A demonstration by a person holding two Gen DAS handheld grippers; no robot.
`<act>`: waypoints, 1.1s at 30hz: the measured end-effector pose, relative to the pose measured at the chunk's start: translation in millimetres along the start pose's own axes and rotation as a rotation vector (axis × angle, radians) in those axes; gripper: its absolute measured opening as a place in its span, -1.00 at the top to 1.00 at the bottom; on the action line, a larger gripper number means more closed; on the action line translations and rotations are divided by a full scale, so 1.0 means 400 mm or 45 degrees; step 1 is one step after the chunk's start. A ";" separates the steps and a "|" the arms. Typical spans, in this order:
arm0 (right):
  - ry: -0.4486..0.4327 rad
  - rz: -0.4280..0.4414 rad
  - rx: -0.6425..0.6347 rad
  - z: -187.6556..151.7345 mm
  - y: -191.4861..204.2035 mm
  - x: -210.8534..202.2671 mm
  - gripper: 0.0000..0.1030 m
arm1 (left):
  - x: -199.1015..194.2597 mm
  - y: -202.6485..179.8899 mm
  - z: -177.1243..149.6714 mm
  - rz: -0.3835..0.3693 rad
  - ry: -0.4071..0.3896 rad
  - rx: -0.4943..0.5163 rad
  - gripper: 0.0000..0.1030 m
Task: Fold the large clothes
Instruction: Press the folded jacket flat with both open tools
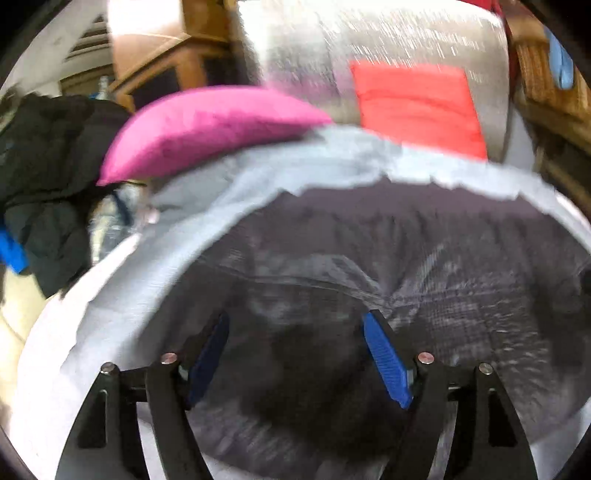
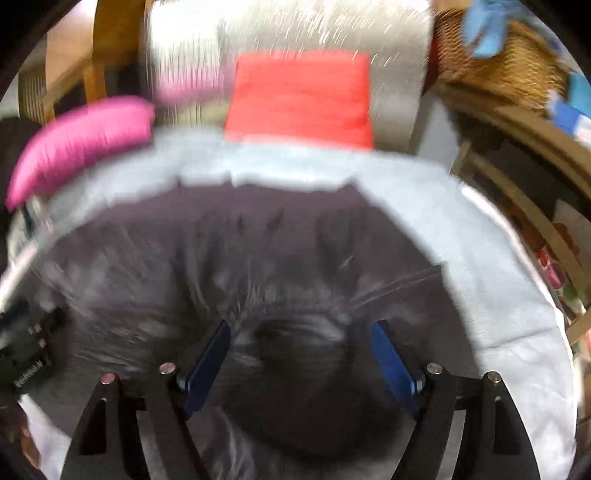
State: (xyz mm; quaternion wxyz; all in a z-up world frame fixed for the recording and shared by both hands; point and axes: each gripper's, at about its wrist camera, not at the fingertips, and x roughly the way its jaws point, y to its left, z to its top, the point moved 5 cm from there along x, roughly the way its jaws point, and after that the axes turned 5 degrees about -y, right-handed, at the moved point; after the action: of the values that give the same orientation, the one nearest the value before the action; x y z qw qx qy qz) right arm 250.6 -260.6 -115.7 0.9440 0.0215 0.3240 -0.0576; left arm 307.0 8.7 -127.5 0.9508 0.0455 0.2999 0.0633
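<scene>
A dark grey garment [image 1: 369,266] lies spread on a pale grey-blue sheet [image 1: 258,177]; both views are motion-blurred. My left gripper [image 1: 297,325] is open, its blue pads just above the garment's near part, with nothing between them. In the right wrist view the same garment [image 2: 258,251] fills the middle on the sheet [image 2: 461,236]. My right gripper [image 2: 301,332] is open over a dark fold of the garment. The other gripper's black body [image 2: 26,350] shows at the left edge.
A pink pillow [image 1: 207,129] and a red cushion [image 1: 417,107] lie behind the sheet against a silvery backrest [image 1: 369,33]. Dark clothes [image 1: 48,177] are piled at the left. A wicker basket [image 2: 509,59] and wooden shelving [image 2: 535,177] stand at the right.
</scene>
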 end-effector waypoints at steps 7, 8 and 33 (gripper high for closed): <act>-0.019 0.010 -0.081 -0.110 0.024 -0.071 -0.60 | -0.036 0.011 -0.052 0.009 0.039 -0.008 -0.49; 0.013 0.001 -0.102 -0.135 0.027 -0.056 -0.60 | -0.023 0.008 -0.065 0.015 0.058 0.006 -0.49; 0.082 0.014 -0.087 -0.186 -0.017 0.019 -0.77 | 0.035 -0.004 -0.111 -0.017 0.080 0.022 -0.58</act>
State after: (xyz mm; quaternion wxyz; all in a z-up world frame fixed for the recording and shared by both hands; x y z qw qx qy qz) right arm 210.3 -262.3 -179.0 0.9336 -0.0071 0.3558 -0.0407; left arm 293.1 11.4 -171.9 0.9409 0.0499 0.3304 0.0557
